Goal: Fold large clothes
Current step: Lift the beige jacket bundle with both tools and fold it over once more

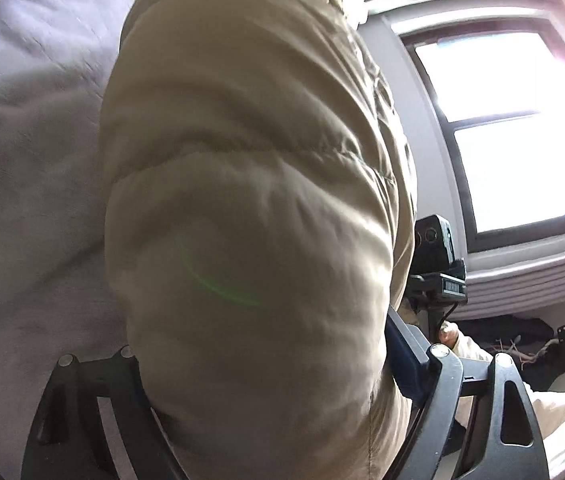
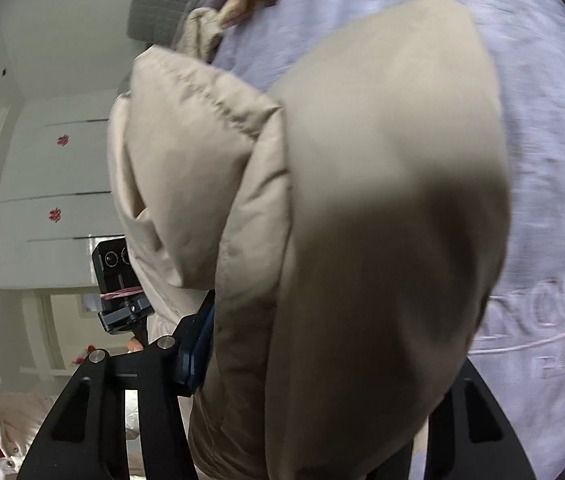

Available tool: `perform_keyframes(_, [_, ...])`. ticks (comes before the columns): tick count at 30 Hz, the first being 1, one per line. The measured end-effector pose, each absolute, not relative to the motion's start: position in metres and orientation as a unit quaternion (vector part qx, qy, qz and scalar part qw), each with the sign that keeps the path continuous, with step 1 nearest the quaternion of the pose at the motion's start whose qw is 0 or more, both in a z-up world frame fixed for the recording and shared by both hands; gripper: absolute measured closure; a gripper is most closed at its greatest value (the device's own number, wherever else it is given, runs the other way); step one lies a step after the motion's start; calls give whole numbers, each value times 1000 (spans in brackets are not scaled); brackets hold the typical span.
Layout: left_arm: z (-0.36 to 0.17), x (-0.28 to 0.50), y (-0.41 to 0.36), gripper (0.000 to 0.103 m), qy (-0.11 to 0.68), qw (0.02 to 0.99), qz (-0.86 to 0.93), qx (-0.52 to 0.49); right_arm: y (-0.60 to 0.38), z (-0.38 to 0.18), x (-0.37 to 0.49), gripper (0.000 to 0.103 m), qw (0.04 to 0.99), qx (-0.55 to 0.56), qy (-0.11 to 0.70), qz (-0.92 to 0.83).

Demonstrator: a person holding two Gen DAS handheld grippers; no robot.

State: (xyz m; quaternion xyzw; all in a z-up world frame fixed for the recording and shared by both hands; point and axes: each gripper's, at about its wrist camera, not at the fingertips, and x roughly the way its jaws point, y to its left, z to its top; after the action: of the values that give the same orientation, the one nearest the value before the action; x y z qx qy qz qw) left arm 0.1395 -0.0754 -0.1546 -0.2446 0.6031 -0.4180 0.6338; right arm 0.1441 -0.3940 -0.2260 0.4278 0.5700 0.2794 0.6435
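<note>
I am looking at a beige padded jacket (image 1: pixel 250 208), quilted in puffy bands with stitched seams running across it. It is filling the middle of both wrist views, bulging up between the fingers of each gripper. In the right wrist view the jacket (image 2: pixel 362 220) is doubled over itself, one thick fold lying against a smoother panel, with a bit of fur trim showing at upper centre.

The left gripper (image 1: pixel 282 400) is holding the jacket: the blue pad at lower right is pressing into the fabric, which is bunching between the black fingers. The right gripper (image 2: pixel 314 420) is likewise clamping the jacket, its blue pad at lower centre-left is pushing into the padded fold.

The jacket's edges are dropping out of sight at the bottom of both frames, so I cannot tell where the hem ends. Open room is showing to the left in the left view and to the right in the right view.

Underneath, a pale lilac bedspread (image 1: pixel 22 160) is spreading wide, with raised lettering at the right edge of the right view. A bright window (image 1: pixel 514 132) is glaring at upper right of the left view. White drawers (image 2: pixel 54 200) with red marks are standing at the left of the right view.
</note>
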Motion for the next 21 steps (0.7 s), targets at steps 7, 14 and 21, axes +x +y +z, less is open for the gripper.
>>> perform_keyframes(7, [-131,167,22,16,581,674,-377,-257,-291,-211,174,45,643,401,569,318])
perform_keyframes(14, [-150,190,130,16,585,703,-307,-262,-180,-236,228,45,623,388,590,336])
perform_keyframes(21, [-198,188,185,13,616,711,-199,-276,-151,-261,225,36,622,373,636,263])
